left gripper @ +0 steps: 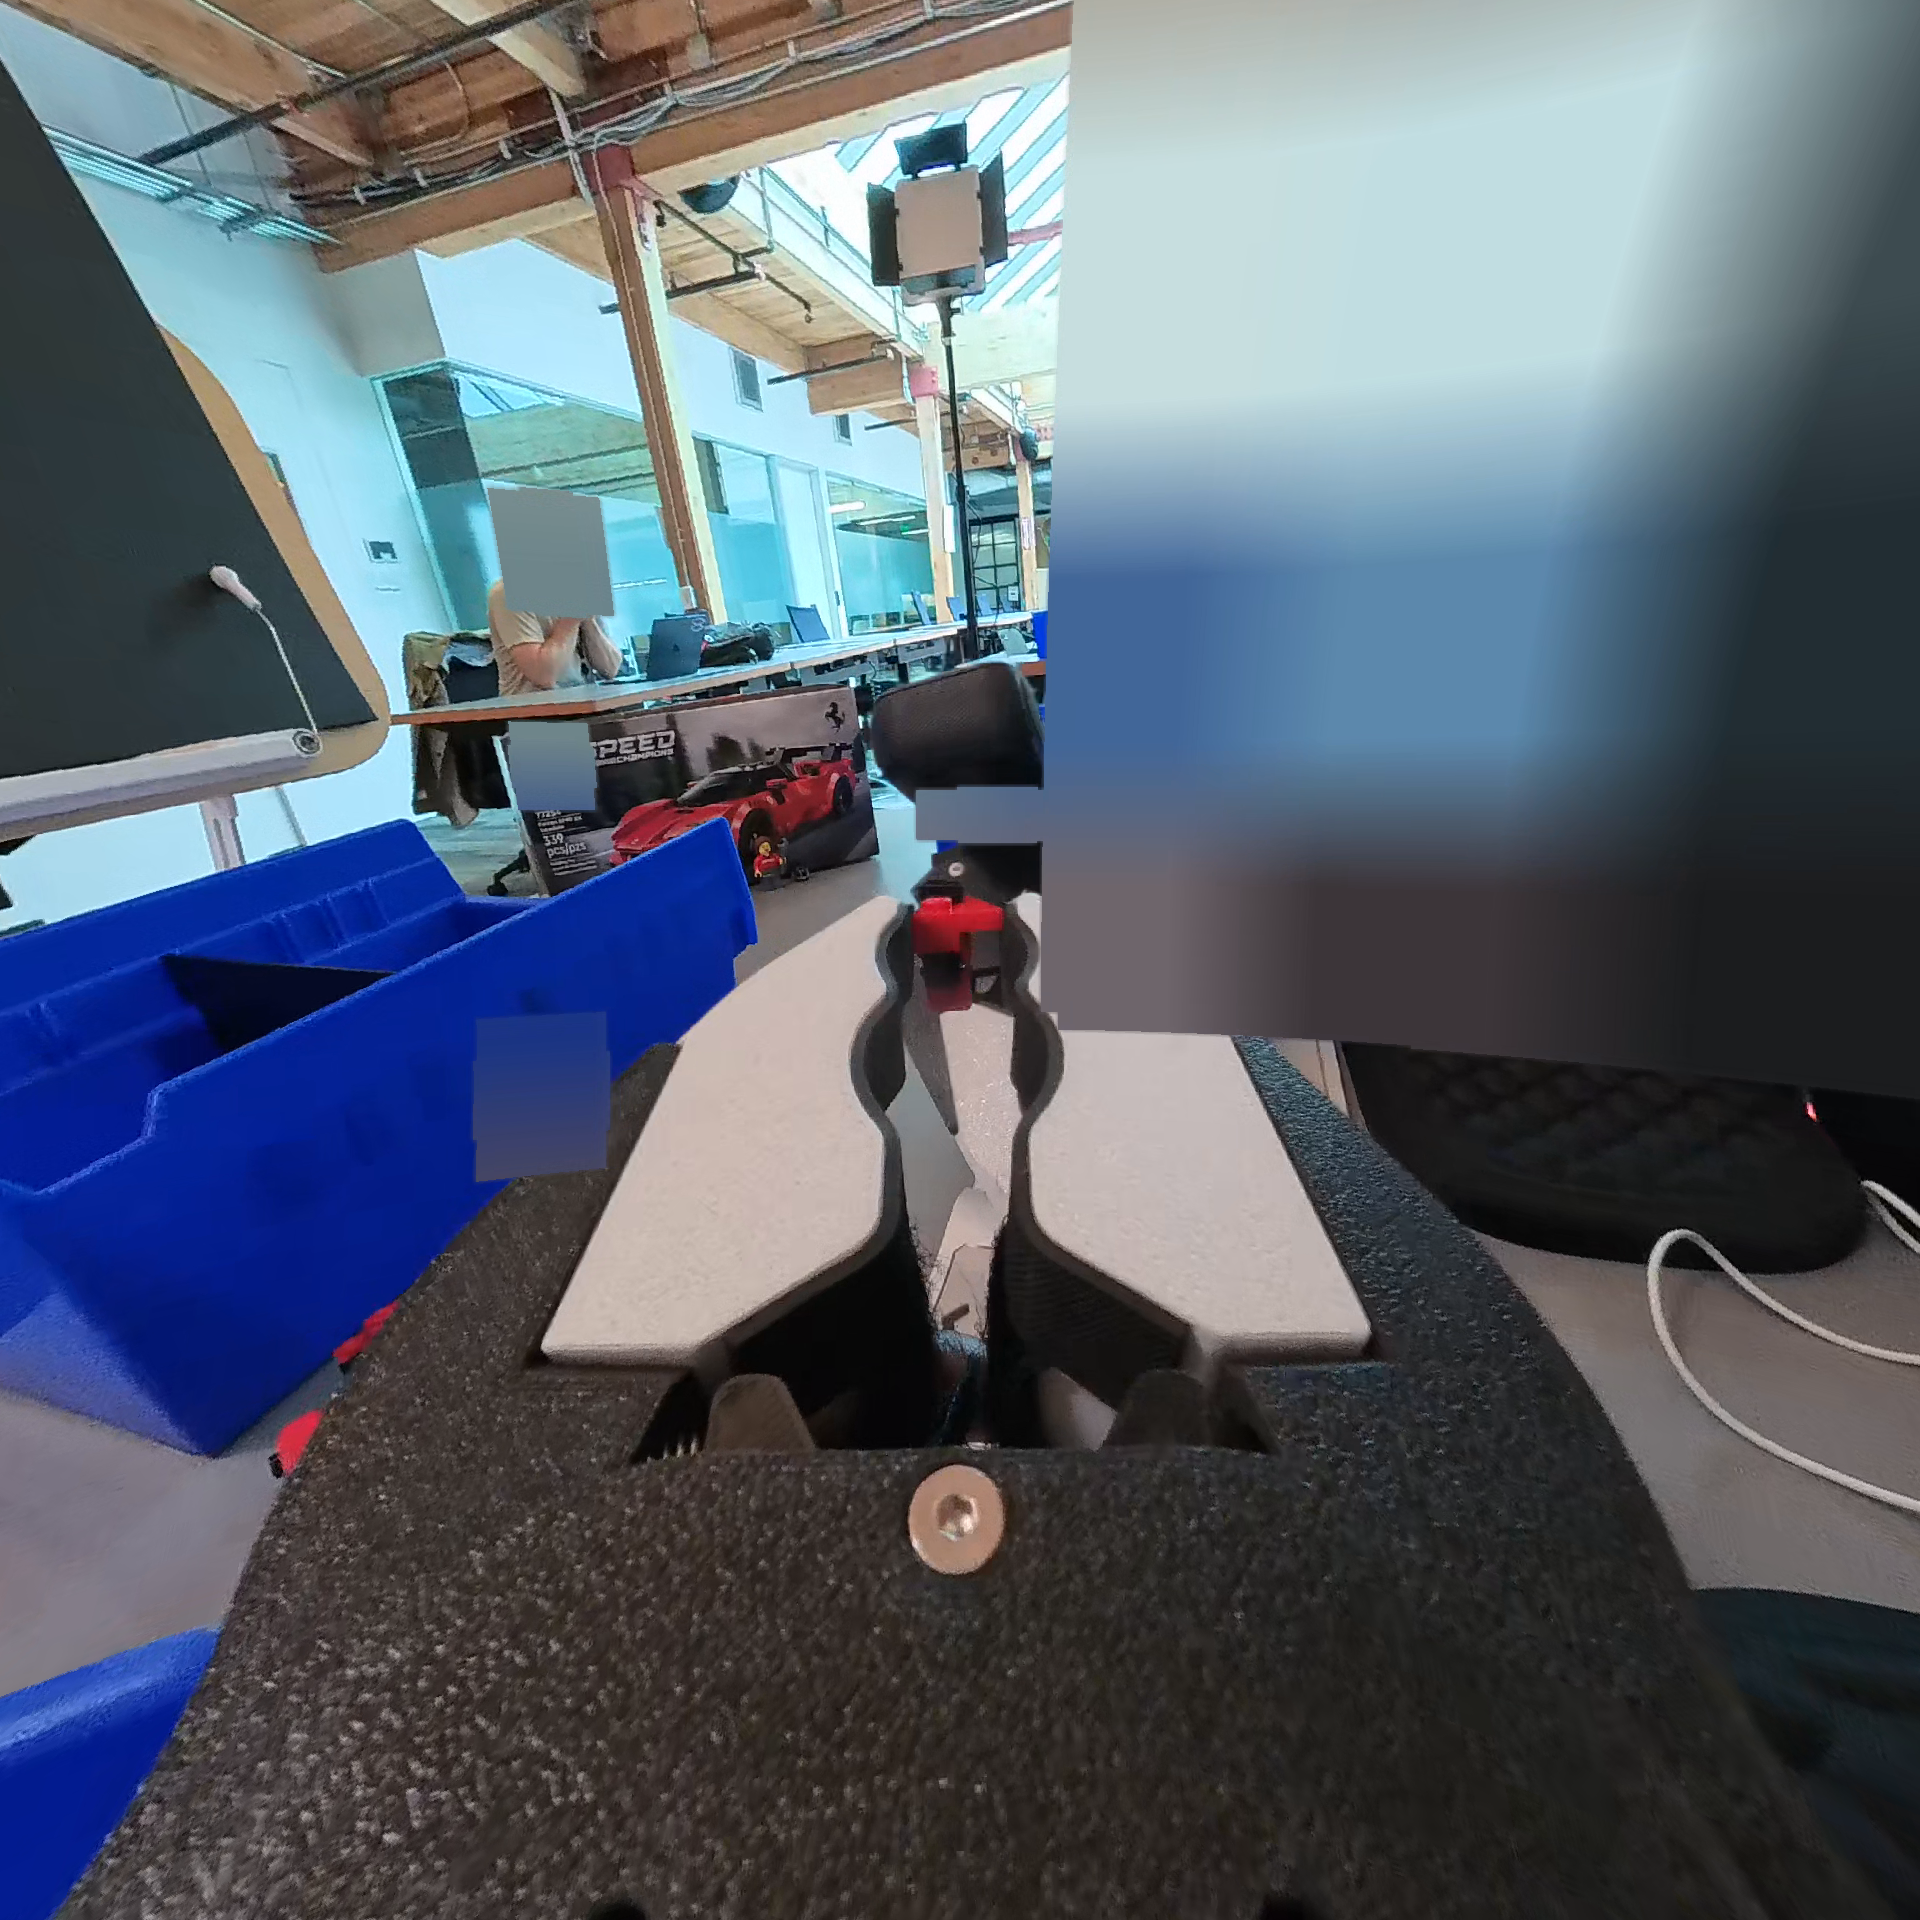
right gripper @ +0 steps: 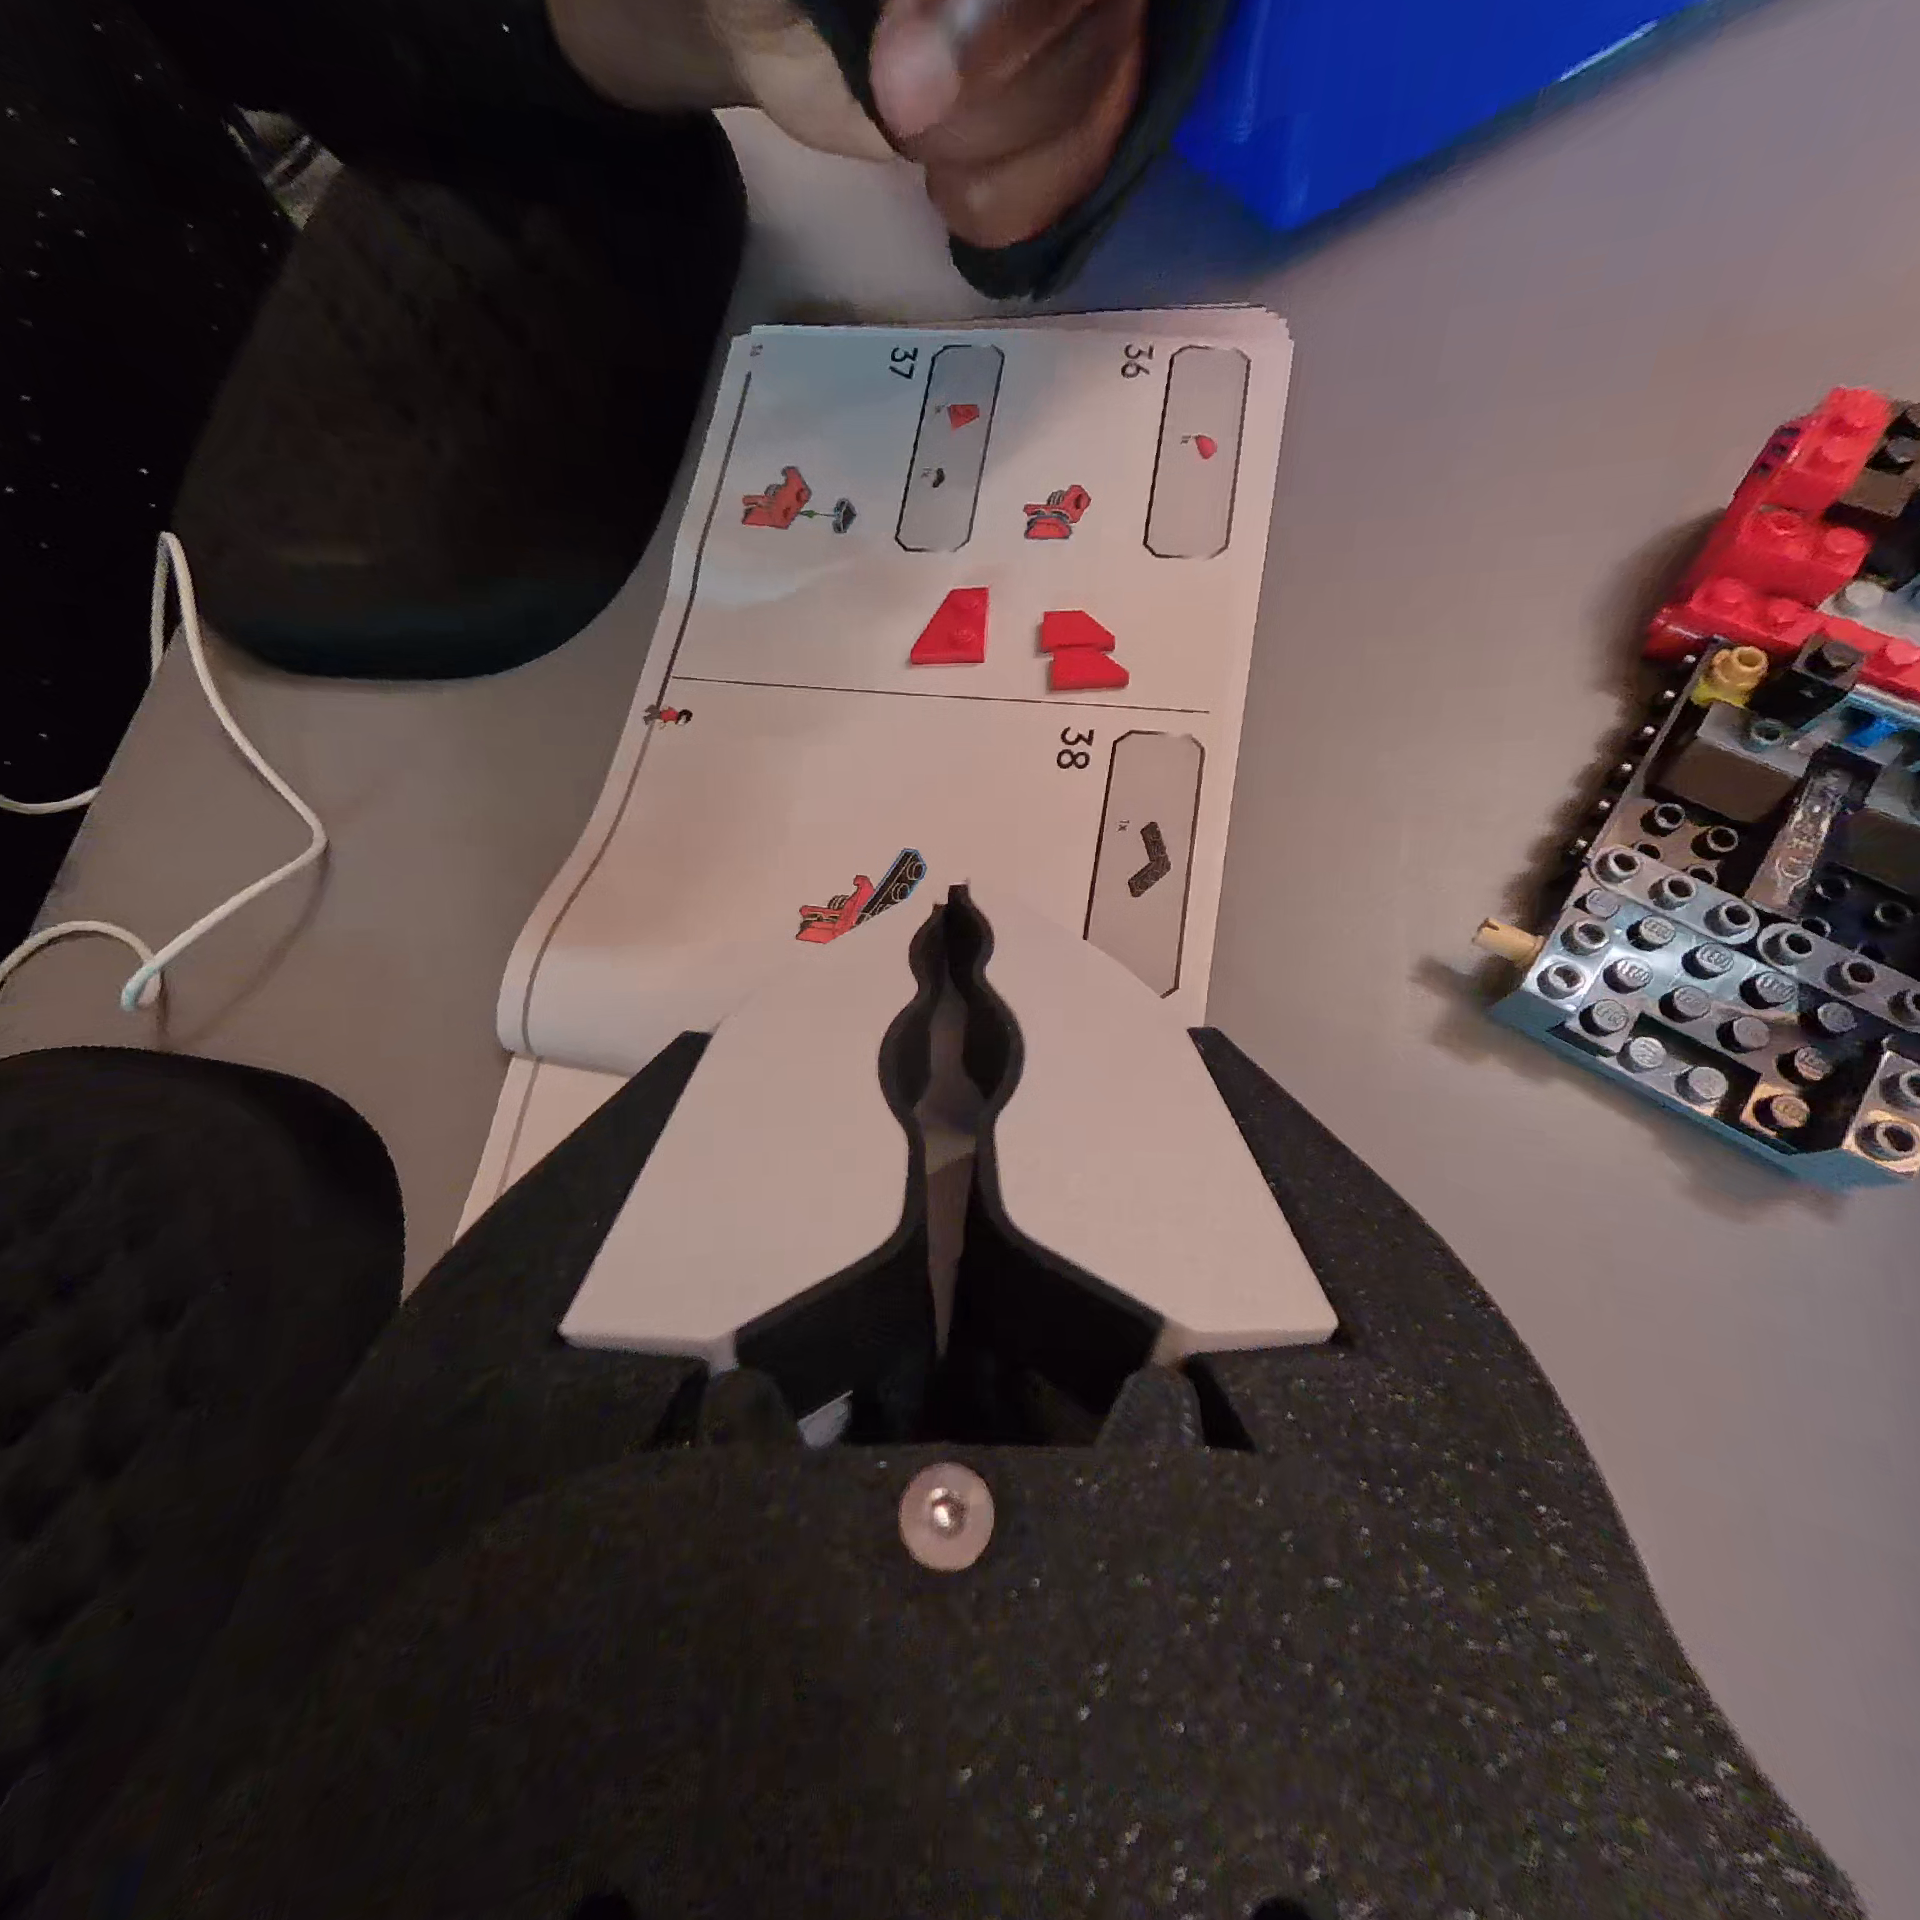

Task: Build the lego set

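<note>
We have a small red sub-assembly (left gripper: 951, 951) pinched at the tip of the left tool (left gripper: 961, 951), held up off the surface. It's red clip-type bricks with a black piece behind; exact shape is hard to read, part of it sits under a mosaic patch. Left tool is nearly closed, clamped on that piece.

Right tool (right gripper: 956, 894) hovers over the open instruction booklet (right gripper: 935, 644), fingers fully together, holding nothing.

Three loose red wedge plates lie on the booklet: one (right gripper: 954, 629) at centre, two (right gripper: 1081, 652) touching each other just beside it. They resemble the red parts drawn on the open page, so our guess is we're at the steps that dress the small red sub-assembly with wedge pieces.

Next move probably: open the right tool, take one wedge plate by its edges, press it onto the studs of the held piece. Plates are thin and flat on paper, so the pick needs a low approach; the booklet may slide.

The main build (right gripper: 1766, 883) sits on the grey surface (right gripper: 1403, 520), well right of the booklet: grey and black studded base, red bodywork at its far end, a tan pin sticking out the side. Only partly built.

Further out: blue parts bin (left gripper: 343, 1039), set box (left gripper: 727, 790) behind it, white cable (right gripper: 229, 748), the person's hand (right gripper: 987, 114) above the booklet.
</note>
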A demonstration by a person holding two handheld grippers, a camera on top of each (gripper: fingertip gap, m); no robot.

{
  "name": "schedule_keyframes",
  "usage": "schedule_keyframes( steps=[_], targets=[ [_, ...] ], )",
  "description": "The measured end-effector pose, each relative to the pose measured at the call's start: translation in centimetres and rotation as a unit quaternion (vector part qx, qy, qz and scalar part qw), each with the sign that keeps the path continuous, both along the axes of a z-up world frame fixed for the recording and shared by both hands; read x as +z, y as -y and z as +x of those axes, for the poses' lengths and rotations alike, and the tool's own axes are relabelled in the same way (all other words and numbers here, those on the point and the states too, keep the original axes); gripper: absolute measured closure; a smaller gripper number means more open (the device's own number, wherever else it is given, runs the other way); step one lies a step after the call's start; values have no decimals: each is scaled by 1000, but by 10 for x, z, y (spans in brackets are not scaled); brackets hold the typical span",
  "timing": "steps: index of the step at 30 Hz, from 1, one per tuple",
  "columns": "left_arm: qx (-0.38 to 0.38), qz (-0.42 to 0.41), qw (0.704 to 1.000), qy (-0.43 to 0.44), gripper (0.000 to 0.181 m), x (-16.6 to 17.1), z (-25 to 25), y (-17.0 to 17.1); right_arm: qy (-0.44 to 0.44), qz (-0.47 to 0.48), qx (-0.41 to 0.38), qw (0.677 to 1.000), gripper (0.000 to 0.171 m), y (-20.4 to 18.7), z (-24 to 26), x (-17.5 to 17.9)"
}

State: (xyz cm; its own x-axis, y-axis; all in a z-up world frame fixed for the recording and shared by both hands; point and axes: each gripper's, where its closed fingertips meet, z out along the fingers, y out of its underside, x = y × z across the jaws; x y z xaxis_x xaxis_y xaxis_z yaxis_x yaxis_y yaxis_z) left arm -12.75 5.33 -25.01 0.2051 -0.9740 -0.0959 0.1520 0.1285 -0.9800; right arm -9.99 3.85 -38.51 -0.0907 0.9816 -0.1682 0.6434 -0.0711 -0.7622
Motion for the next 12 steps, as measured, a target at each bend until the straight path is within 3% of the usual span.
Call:
schedule_keyframes(
  steps=[12],
  targets=[
    [-27, 10, 999, -24, 166, -10, 7, 8, 16, 8, -1, 1000, 171, 0, 0, -5]
  ],
)
